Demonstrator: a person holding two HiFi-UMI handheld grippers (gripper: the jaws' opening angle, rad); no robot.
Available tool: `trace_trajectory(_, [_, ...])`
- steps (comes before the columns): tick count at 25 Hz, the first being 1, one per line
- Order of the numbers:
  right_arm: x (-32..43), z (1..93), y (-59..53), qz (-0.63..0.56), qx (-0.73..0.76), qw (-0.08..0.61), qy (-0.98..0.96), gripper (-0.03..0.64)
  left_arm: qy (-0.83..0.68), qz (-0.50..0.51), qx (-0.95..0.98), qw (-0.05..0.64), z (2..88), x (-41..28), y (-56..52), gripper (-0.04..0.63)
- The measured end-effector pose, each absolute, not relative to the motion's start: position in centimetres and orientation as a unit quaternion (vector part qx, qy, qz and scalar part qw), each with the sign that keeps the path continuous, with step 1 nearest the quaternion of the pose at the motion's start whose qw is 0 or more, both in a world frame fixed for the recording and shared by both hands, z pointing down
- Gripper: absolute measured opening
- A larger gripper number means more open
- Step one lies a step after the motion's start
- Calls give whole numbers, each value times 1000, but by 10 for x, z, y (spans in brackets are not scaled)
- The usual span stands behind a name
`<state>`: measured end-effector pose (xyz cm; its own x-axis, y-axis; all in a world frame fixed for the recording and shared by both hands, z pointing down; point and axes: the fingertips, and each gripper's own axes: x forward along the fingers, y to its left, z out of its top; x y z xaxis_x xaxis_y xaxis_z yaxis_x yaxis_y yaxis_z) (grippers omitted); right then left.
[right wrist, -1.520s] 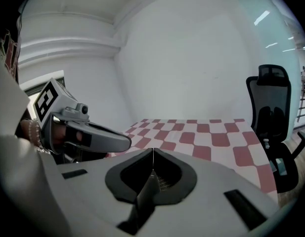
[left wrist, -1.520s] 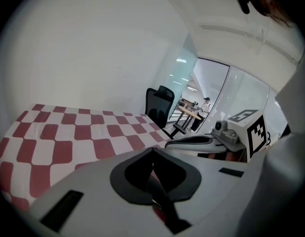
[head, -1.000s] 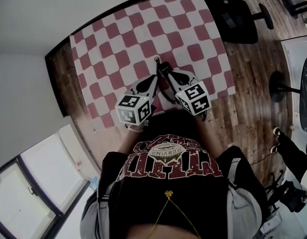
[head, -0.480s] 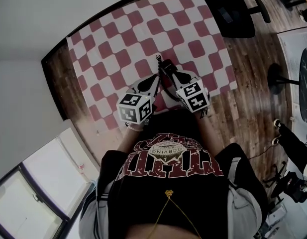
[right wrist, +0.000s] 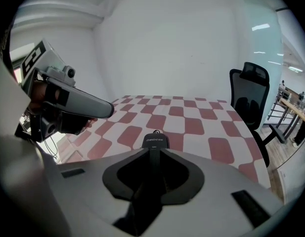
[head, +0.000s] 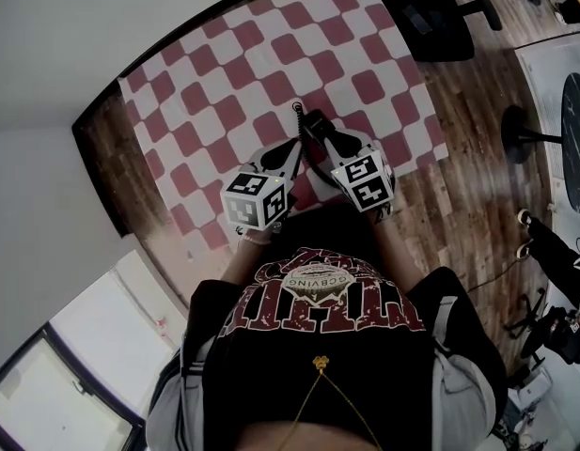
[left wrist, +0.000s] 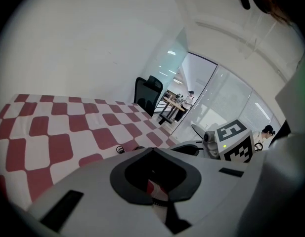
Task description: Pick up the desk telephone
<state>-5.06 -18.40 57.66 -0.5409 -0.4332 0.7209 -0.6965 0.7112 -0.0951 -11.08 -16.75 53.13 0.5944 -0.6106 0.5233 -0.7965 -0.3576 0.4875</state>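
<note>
Black desk telephone (right wrist: 154,141) is sitting pinched in the right gripper (right wrist: 153,153), jaws just easing apart; at nine o'clock, left gripper (left wrist: 152,151) is hovering closed, empty.

We count one checked cloth (head: 271,73), spread on one table (head: 103,153). Over the cloth's near edge there are two grippers, the left gripper (head: 299,145) and the right gripper (head: 325,139). Each carries one marker cube, so two in all: the left cube (head: 255,198) and the right cube (head: 365,178). Above the cloth's middle we count one phone (head: 310,118) with one cord (head: 296,110). Past the cloth's far right corner stands one black chair (head: 435,12). Right of the cloth there is one round-footed stand (head: 526,142).
</note>
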Motion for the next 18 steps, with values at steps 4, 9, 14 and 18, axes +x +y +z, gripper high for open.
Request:
trace_trajectory(4, [-50, 584, -180, 196, 334, 359, -849, 173, -425, 126, 816, 370, 534, -111, -167, 8])
trace_trajectory(9, [-50, 592, -179, 198, 338, 364, -845, 267, -417, 129, 817, 376, 538, -110, -165, 8])
trace_trajectory(14, [-51, 607, -180, 202, 331, 380, -840, 298, -414, 130, 816, 381, 542, -112, -164, 8])
trace_trajectory(18, [-52, 620, -184, 212, 323, 395, -833, 318, -415, 131, 815, 382, 543, -114, -164, 8])
